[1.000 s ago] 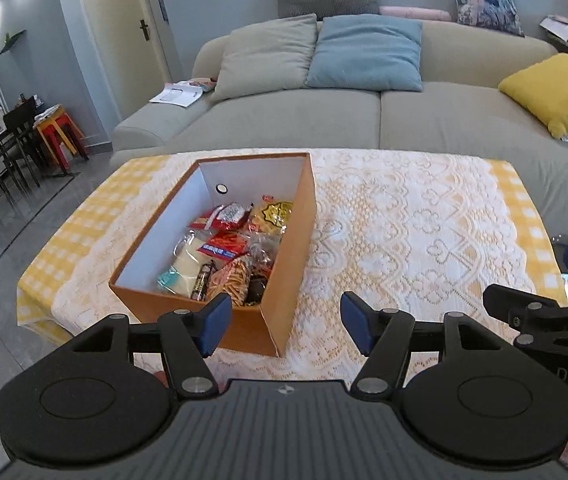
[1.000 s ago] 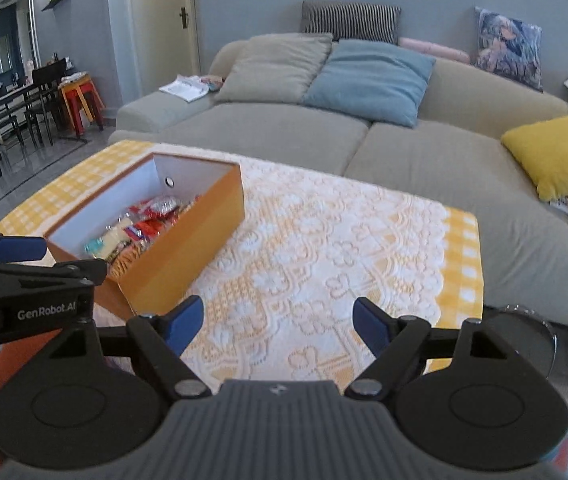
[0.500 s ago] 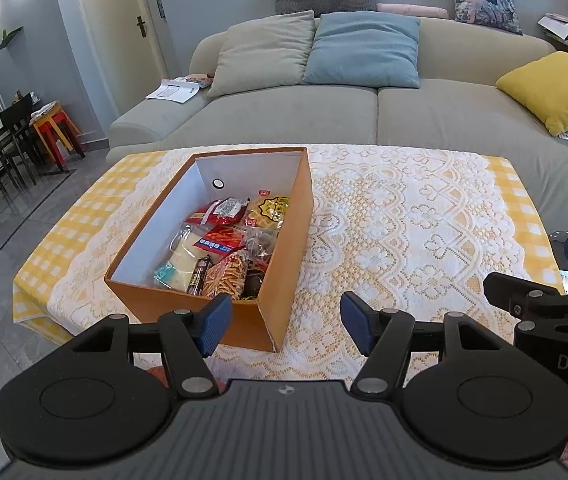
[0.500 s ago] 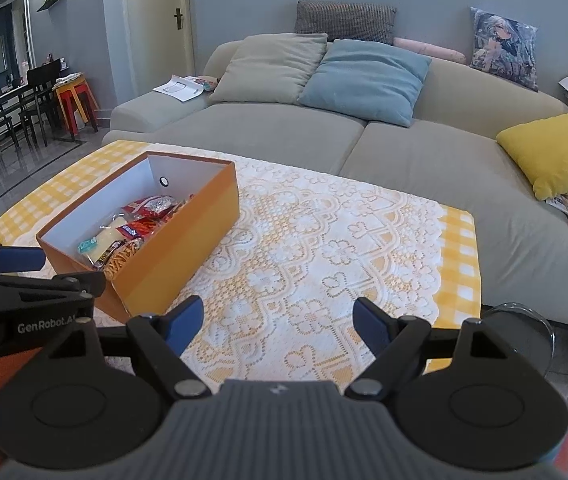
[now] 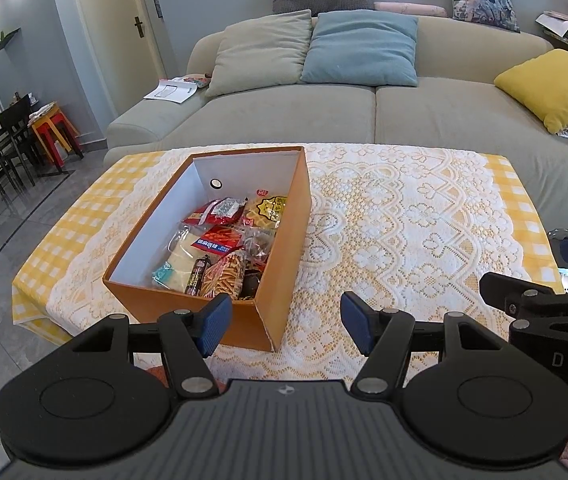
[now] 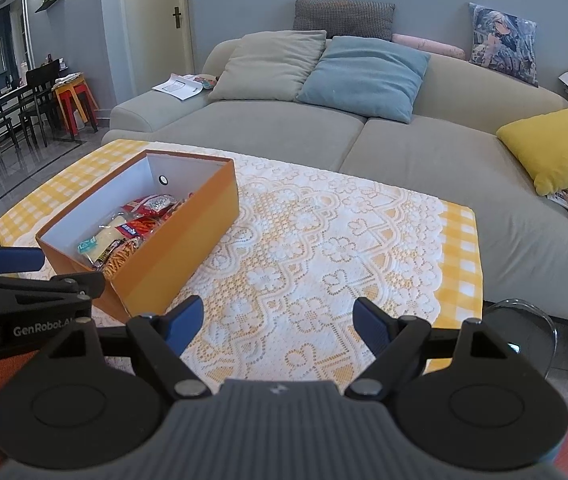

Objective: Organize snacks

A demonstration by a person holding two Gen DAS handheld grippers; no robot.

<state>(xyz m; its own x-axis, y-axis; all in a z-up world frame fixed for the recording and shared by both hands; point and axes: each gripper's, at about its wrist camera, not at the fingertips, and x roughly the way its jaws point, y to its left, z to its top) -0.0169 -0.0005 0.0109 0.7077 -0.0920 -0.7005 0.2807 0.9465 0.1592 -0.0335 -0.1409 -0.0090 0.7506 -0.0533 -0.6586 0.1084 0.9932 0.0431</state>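
Both grippers — left gripper (image 5: 282,322), right gripper (image 6: 278,324) — gape, snacks (image 5: 226,250) boxed

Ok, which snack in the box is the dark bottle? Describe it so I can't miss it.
On the lace-covered table stands an open orange box with white inner walls. Look at its near end, towards the grippers: the bottle lies among the packets, between a pale bag and a packet of orange sticks. It is the only slim, dark, rigid thing there.
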